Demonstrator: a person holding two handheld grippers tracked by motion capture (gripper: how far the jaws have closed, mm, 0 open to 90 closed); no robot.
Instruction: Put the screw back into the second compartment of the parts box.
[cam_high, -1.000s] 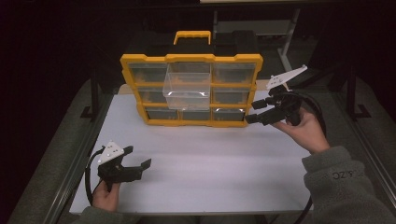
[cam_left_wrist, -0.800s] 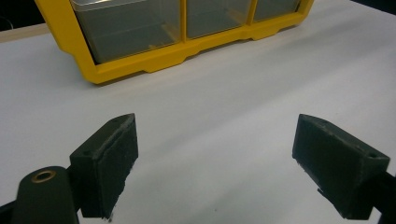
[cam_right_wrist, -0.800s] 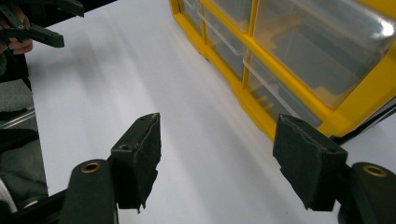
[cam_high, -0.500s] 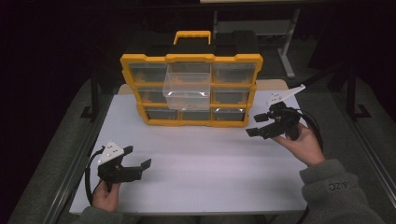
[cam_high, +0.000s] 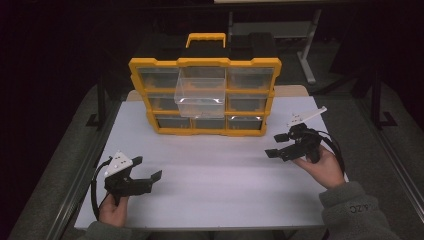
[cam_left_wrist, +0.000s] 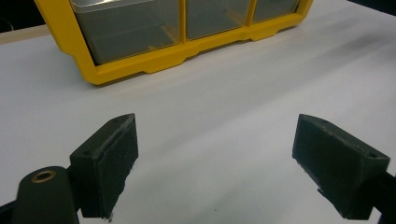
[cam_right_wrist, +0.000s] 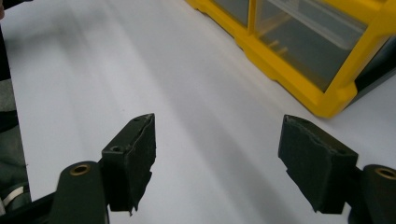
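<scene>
Organizer (cam_high: 205, 97), a yellow-framed case of small clear drawers with a yellow handle on top, stands upright at the far middle of the white table (cam_high: 215, 190) in the high view. One clear drawer (cam_high: 200, 97) in the middle column sticks out toward the person, while the other drawers sit flush in the frame. The right gripper (cam_high: 280, 145) hovers near the case's lower right corner, apart from it, jaws spread and holding nothing. The left gripper (cam_high: 147, 172) rests low at the near left of the table, well apart from the case, jaws likewise spread and empty.

From the left gripper view, the two black jaws stand wide apart over bare tabletop, with nothing between them. The organizer (cam_left_wrist: 177, 42) runs across the top of the view, its bottom row of drawers closed behind the yellow frame.

From the right gripper view, the jaws are again wide apart and empty over the white surface. The organizer's corner (cam_right_wrist: 299, 51) lies at the upper right, closer than in the left view but not touched.

As a judgement, the work looks mid-way: the drawer is out, yet no contents can be made out in it, and neither tool has hold of anything. What seems left is either filling or emptying that drawer, or pushing it back in; the right gripper is better placed for that.
</scene>
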